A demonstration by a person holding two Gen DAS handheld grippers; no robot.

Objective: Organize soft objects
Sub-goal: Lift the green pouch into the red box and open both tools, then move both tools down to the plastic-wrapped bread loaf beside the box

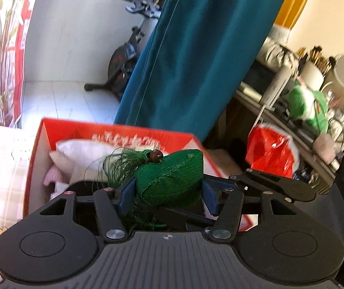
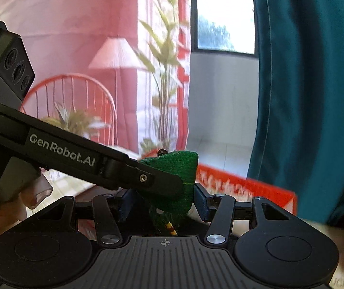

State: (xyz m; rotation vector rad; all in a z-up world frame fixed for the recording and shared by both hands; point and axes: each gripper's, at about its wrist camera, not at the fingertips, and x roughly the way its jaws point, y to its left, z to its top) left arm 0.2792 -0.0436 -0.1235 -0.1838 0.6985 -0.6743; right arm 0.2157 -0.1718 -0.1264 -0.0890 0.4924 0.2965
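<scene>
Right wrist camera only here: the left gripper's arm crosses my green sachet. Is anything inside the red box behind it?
Observer: Yes, the red box holds a white cushion, with something pink beside it.
Operator: Does the left gripper have the sachet?
Observer: The left gripper has its blue pads pressed on both sides of the green sachet.
Operator: Any soft things outside the box?
Observer: A green plush toy sits on the cluttered desk to the right.

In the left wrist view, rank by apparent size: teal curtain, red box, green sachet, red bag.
1. teal curtain
2. red box
3. green sachet and red bag look alike; the sachet sits nearer, so unranked.
</scene>
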